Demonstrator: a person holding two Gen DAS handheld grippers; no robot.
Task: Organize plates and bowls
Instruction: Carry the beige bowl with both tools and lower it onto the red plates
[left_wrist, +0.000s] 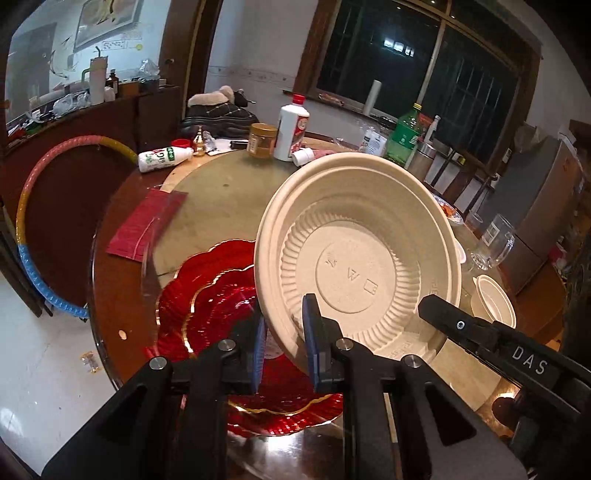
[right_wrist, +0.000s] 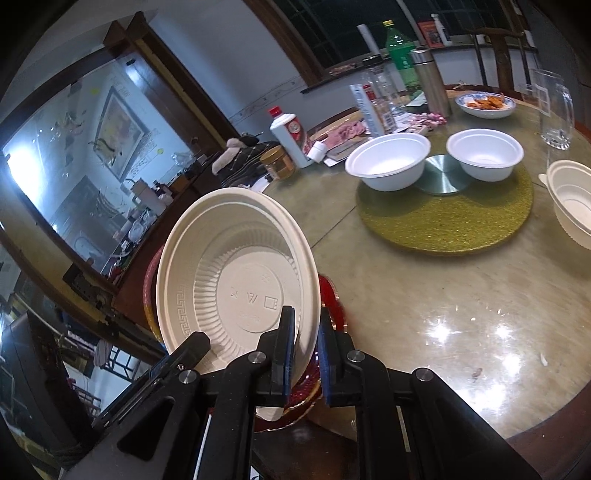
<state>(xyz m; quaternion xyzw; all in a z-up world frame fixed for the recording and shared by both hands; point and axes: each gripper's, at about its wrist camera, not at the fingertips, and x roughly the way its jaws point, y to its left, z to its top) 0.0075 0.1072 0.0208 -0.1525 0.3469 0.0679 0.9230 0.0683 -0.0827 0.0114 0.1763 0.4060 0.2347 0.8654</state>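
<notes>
Above the red plate (left_wrist: 207, 310), both jaws pinching beige bowl (left_wrist: 354, 251) rim, black arm (left_wrist: 517, 350) lettered "DAS"

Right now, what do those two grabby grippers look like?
The left gripper is black angular plastic with silver round bolts and two flat blue pads. The right gripper matches it; seen from the left wrist view, its black finger carries white letters "DAS".

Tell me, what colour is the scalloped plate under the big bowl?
Red glass with a gold rim, clearest in the left wrist view.
</notes>
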